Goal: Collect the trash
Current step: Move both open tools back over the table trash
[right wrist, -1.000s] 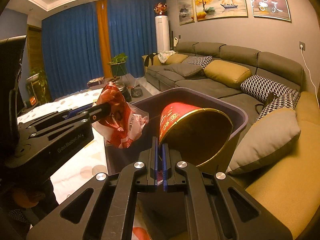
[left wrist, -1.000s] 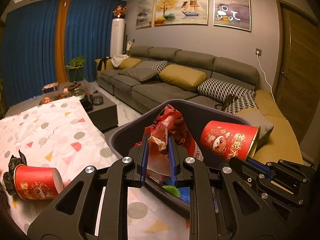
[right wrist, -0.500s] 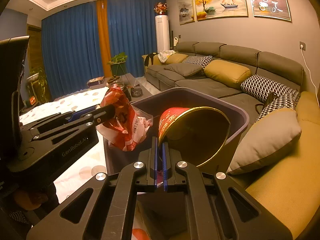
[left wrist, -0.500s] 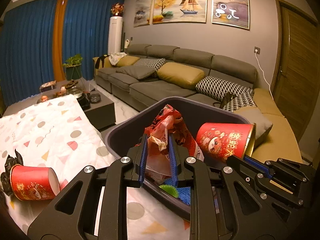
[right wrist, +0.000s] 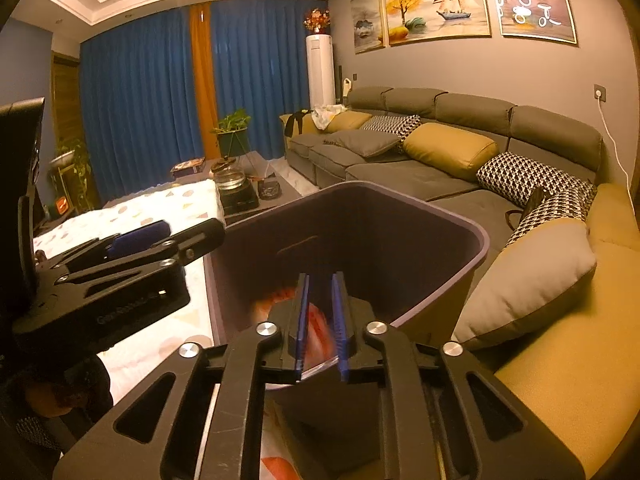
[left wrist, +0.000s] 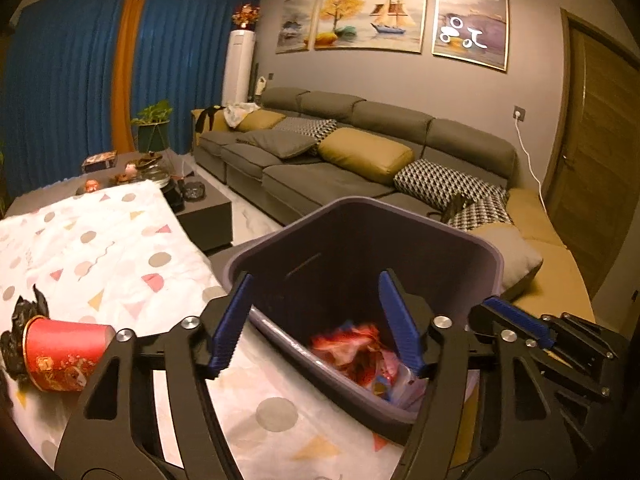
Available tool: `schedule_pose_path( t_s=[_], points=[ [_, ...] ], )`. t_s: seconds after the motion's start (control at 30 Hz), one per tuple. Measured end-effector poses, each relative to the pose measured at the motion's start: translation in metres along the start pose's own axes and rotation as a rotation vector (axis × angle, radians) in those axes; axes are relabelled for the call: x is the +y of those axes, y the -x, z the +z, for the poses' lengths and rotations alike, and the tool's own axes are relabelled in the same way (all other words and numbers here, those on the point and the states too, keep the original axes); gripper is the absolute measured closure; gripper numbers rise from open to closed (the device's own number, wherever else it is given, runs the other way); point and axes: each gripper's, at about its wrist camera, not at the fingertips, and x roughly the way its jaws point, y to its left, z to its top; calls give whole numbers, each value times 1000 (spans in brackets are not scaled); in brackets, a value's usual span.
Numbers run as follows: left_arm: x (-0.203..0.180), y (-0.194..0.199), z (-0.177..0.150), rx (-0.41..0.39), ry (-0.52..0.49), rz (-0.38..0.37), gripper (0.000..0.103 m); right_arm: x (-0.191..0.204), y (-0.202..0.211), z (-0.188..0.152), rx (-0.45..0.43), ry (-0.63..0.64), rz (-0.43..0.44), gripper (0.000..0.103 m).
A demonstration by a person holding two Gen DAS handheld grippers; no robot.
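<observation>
L fingers [left wrist: 230, 320]: spread wide over bin mouth, just been opening; nothing between pads.
R fingers [right wrist: 339, 312]: narrow gap, just been opening; blurred red shape in the gap, pads not seen pressing on it, prob. cup released and dropping.
L gripper [left wrist: 316, 320]: above near rim of bin, tilted down into it.
R gripper [right wrist: 320, 320]: beside L gripper, also over bin, tilted down.
Bin [left wrist: 494, 258]: dark plastic, at table edge, sofa side; open top.
Red wrapper [left wrist: 356, 354]: inside bin, lying low on near side.
Remaining cup [left wrist: 60, 354]: red paper cup on its side on patterned tablecloth [left wrist: 100, 248], well left of bin; mouth touching black crumpled scrap [left wrist: 24, 320].
Cup handling (est.): light, thin wall, crushes easily, rolls if nudged. Grip pt: pinch rim wall, one pad in, one out.
Scrap handling (est.): soft, v. light, compressible. Grip pt: bunched centre.
Task status (est.): part done; cup and scrap not yet collected.
Far: grey sofa [left wrist: 360, 168] w/ cushions, blue curtains [left wrist: 60, 80].
</observation>
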Motion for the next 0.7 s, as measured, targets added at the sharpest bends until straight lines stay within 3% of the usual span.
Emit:
schedule_pose_path(
  t_s=[0.23,0.3,0.47,0.7],
  points=[
    [17,29,-6,-31,42,60,17,0,17,-1,-44,-9,-17,60],
    [25,42,-8,-39,58,90,13,2,20,0,-55,-12,-20,45],
    [47,82,-16,-80,98,205,7,12,29,-2,-92,-11,-26,23],
    [83,141,-34,-115,126,388,6,33,38,-4,-94,-11,25,18]
  ],
)
